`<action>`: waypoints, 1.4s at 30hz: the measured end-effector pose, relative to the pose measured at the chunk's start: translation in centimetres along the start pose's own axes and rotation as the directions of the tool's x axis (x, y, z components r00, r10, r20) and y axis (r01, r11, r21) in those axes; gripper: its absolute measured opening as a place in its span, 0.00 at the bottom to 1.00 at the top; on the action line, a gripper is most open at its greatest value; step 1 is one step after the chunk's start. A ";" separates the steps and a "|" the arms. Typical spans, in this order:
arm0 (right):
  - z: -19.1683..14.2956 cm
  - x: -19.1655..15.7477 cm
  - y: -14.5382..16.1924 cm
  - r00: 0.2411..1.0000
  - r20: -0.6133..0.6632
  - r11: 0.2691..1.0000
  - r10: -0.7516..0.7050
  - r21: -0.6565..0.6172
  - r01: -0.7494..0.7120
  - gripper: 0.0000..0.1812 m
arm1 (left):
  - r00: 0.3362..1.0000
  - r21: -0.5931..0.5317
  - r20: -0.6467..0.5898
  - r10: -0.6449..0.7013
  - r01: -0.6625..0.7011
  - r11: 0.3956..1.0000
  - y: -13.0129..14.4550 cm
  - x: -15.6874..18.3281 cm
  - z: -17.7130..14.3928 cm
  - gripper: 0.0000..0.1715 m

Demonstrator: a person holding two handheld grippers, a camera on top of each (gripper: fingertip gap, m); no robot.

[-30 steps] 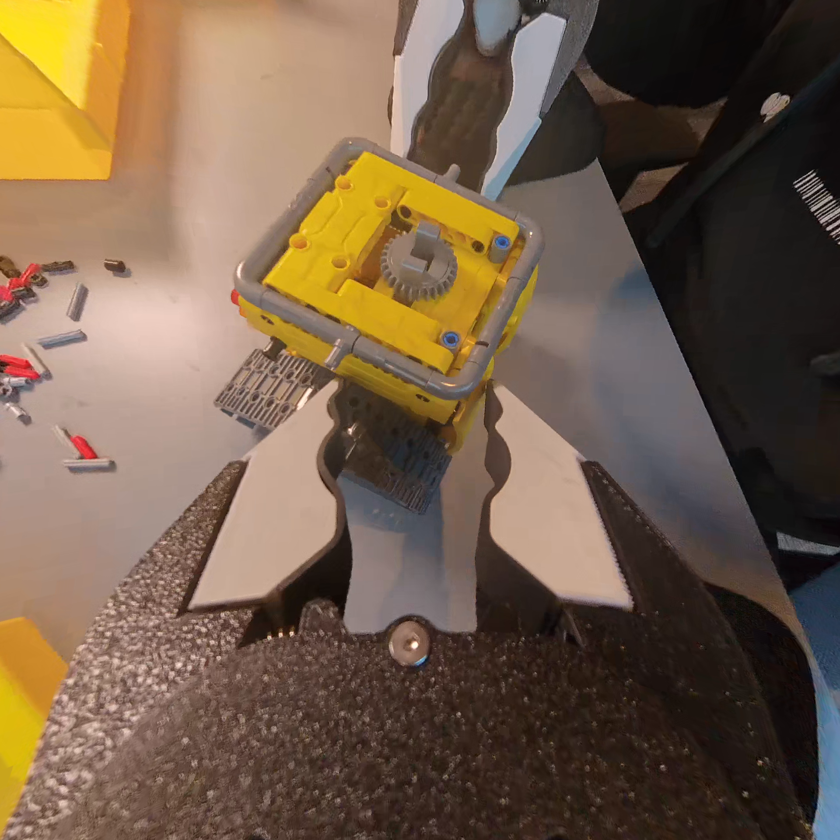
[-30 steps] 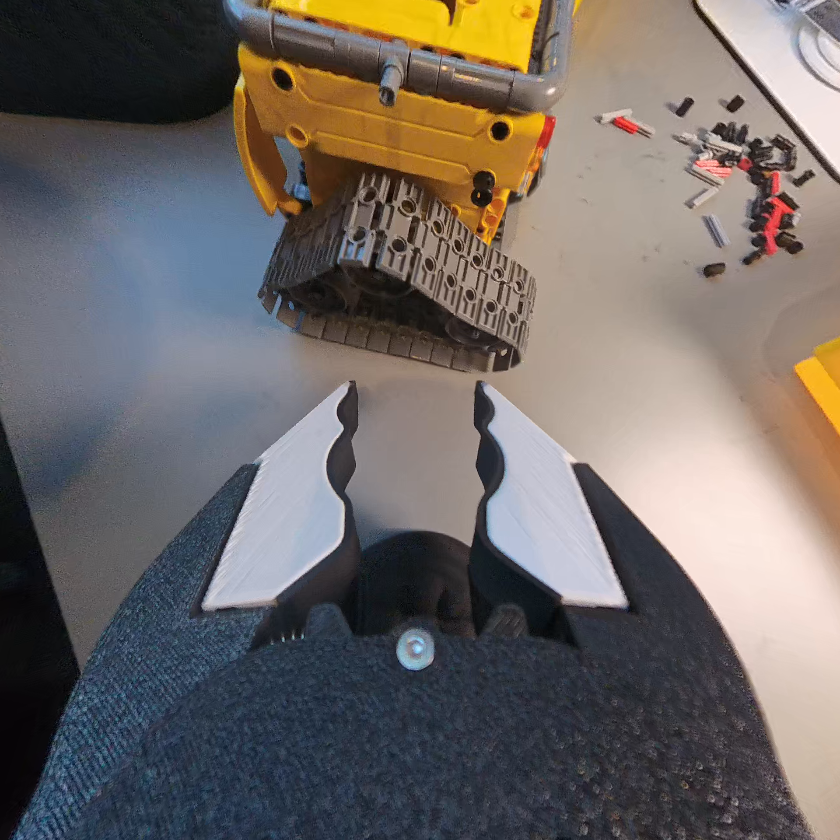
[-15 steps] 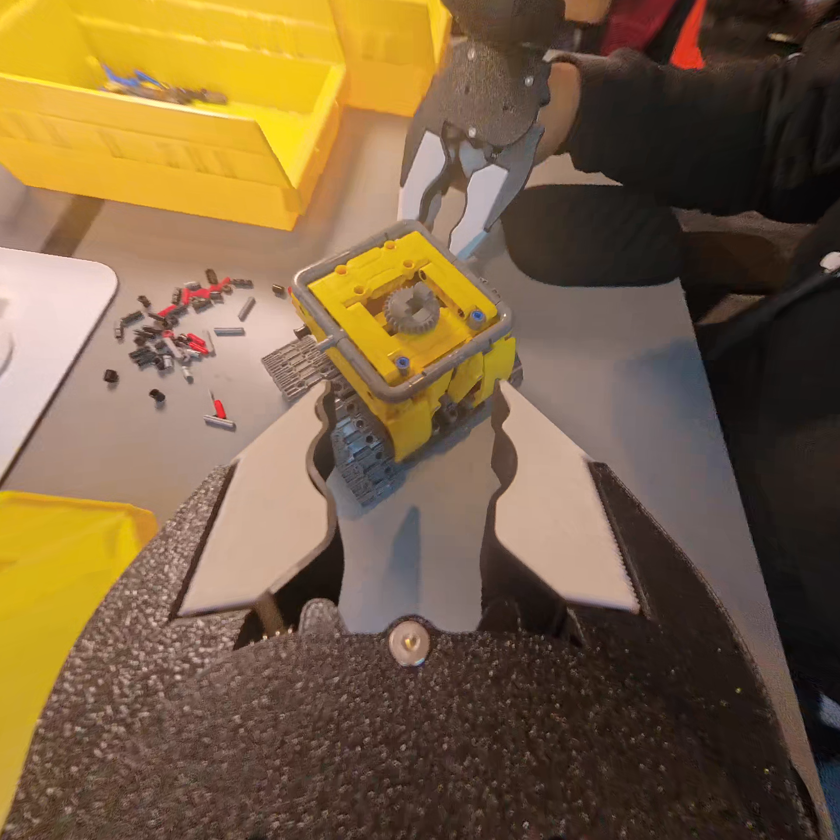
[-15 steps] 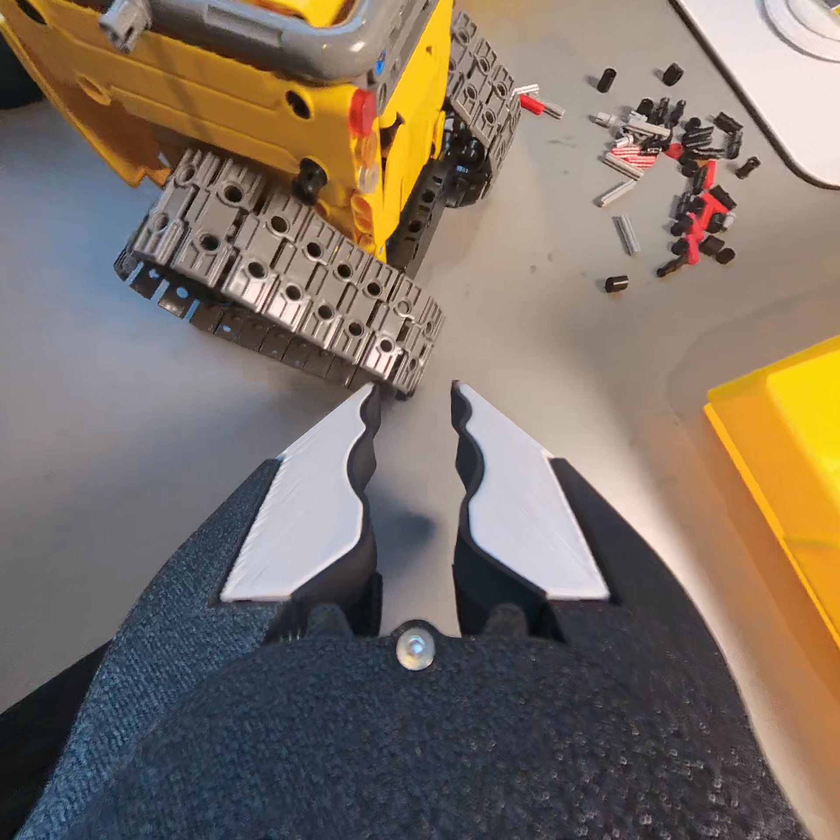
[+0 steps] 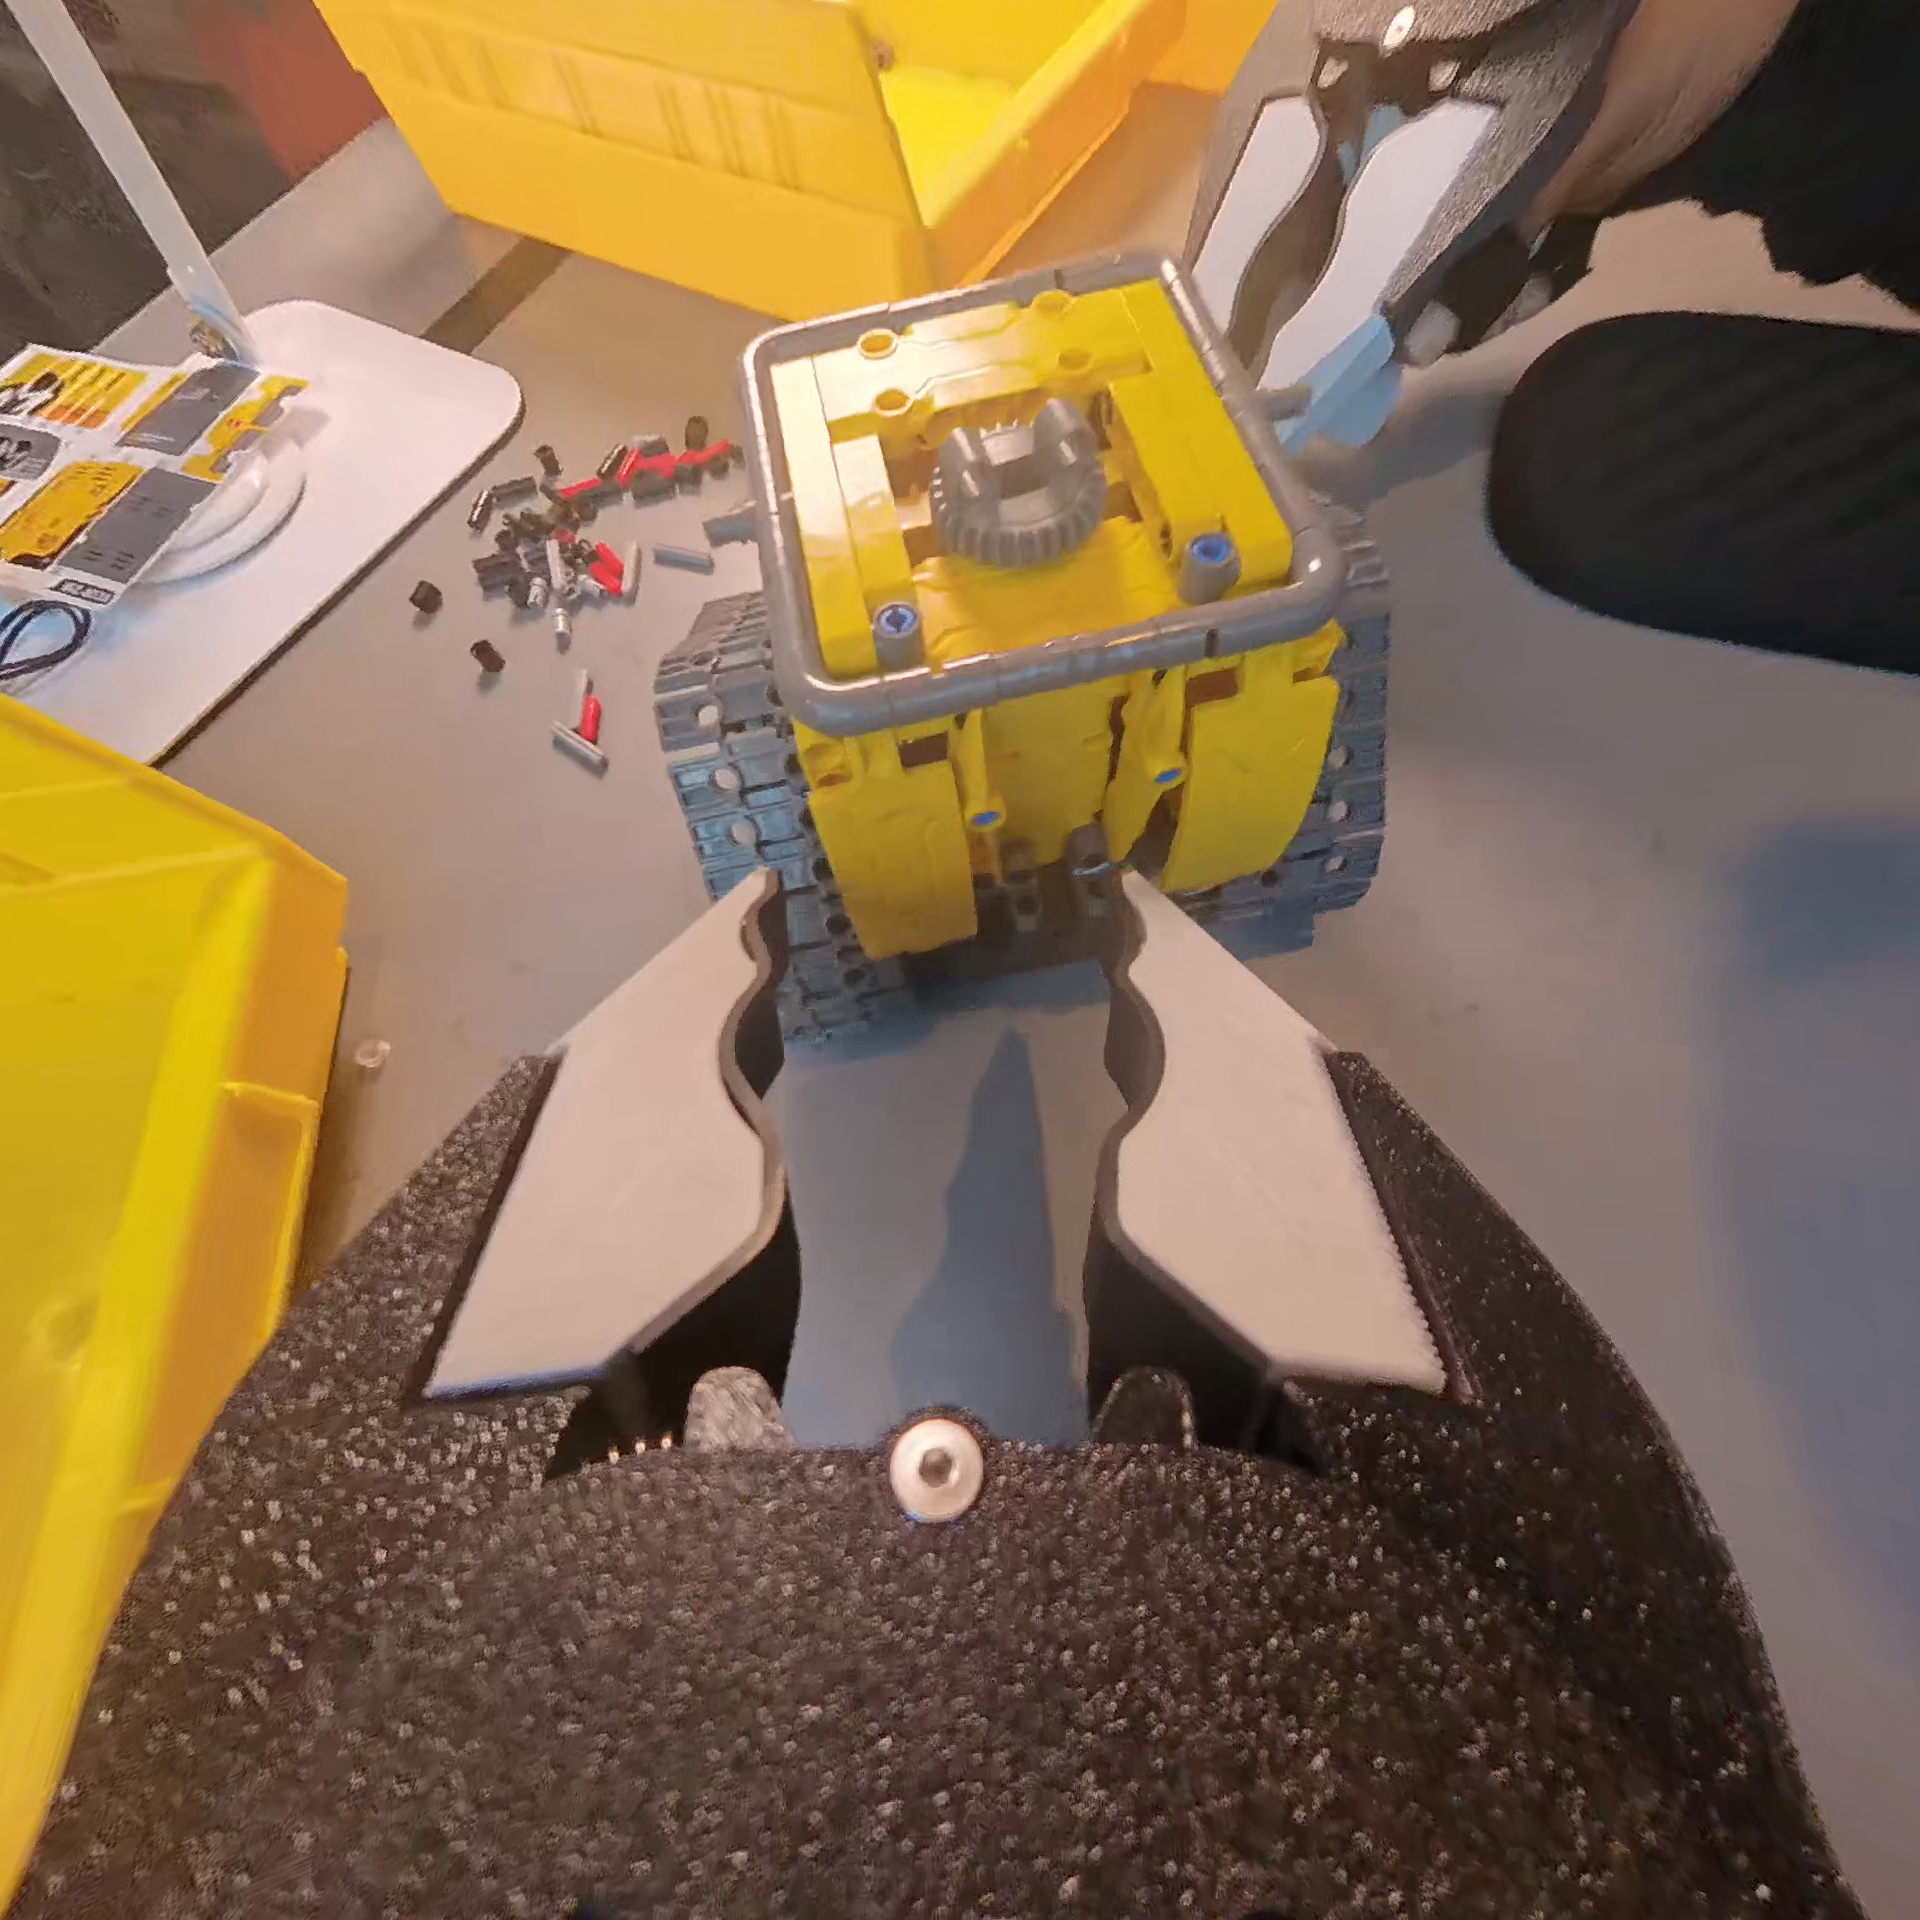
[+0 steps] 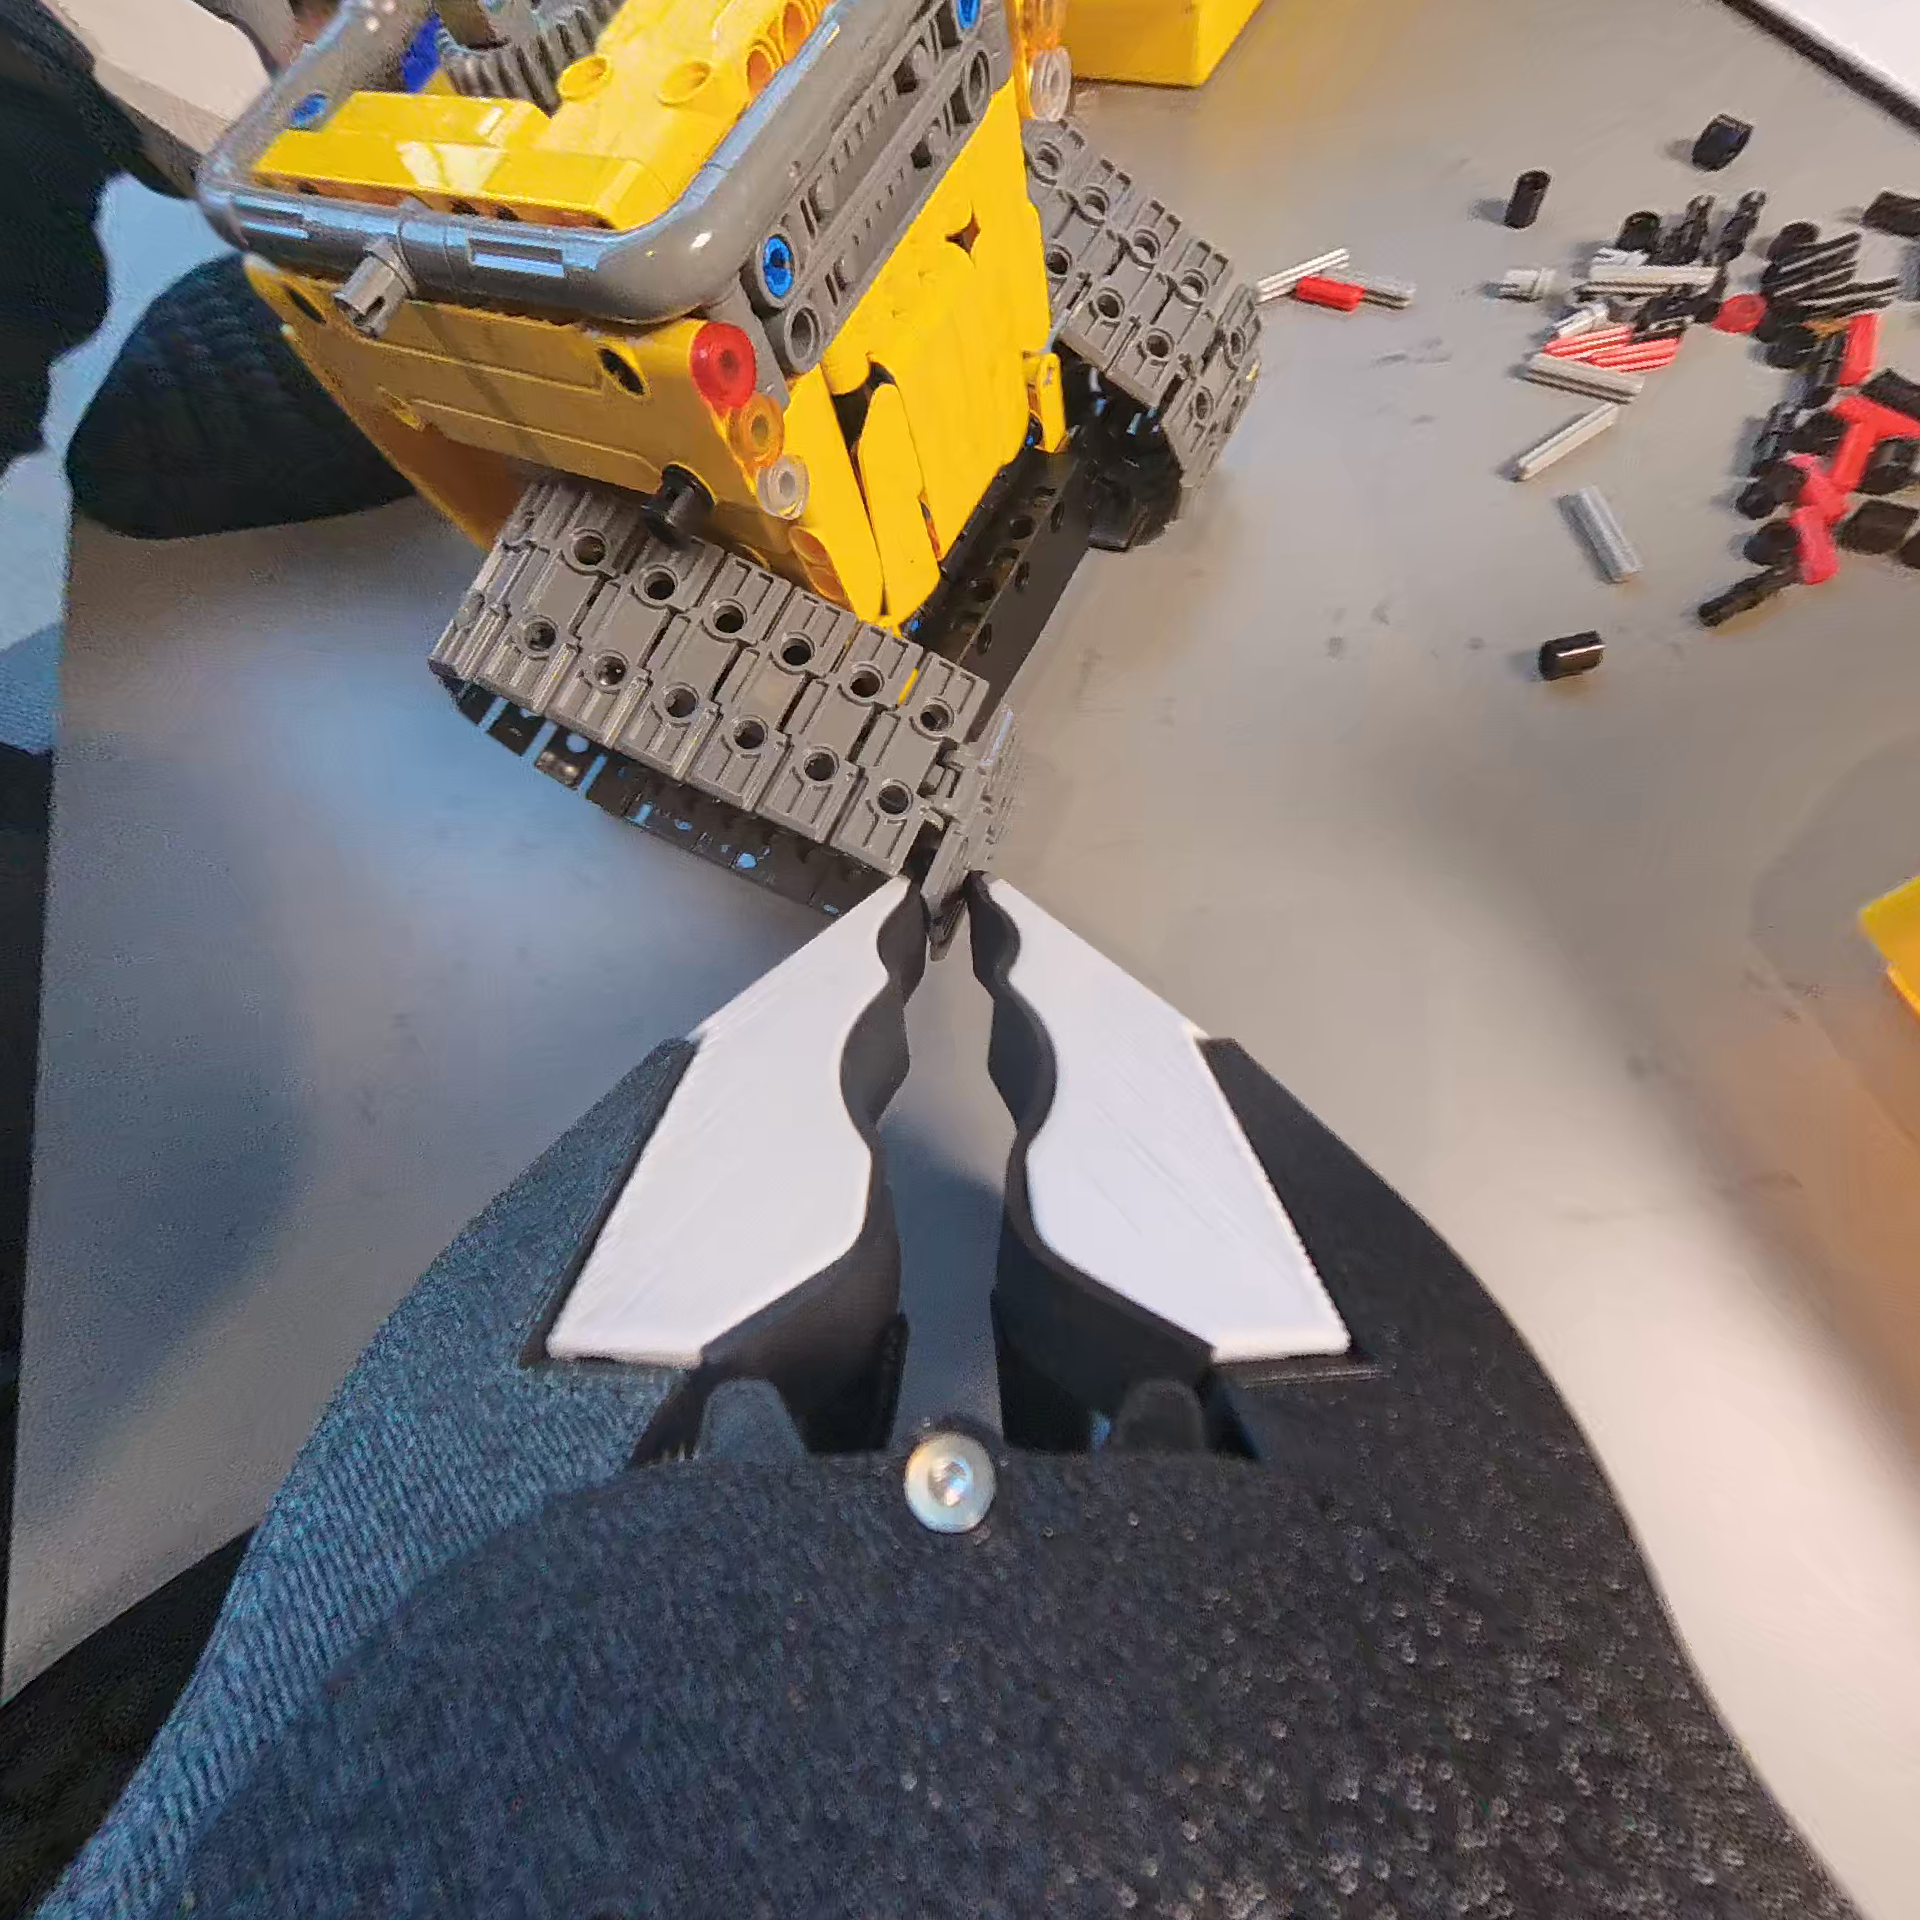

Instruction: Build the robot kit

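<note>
Yellow brick vehicle — grey treads, grey gear — red-and-black loose pieces.

left gripper fingers spread, tips at near face of yellow tracked model | right gripper at model's far right corner | loose pins left of model | grey desk

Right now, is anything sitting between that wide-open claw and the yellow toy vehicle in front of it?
Nothing visible does. The left gripper is open with its tips right at the yellow tracked model, bare grey table between its fingers. The loose small parts lie off to one side.
</note>
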State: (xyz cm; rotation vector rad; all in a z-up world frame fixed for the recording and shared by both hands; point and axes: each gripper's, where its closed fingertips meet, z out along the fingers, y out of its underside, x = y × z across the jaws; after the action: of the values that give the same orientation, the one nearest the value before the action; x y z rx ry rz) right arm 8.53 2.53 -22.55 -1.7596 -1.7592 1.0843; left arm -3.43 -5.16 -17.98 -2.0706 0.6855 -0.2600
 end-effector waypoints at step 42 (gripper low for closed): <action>-2.7 -6.0 -2.1 0.953 -0.234 0.978 -0.194 0.033 0.207 0.05 | 0.992 0.227 0.103 -0.073 0.048 0.973 -2.1 4.3 -4.3 0.23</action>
State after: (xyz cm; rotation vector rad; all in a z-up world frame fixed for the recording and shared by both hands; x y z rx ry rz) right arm 9.90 -2.46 -18.00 -1.5628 -1.7023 0.8047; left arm -0.93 -9.76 -14.13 -1.8758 0.5017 -0.2441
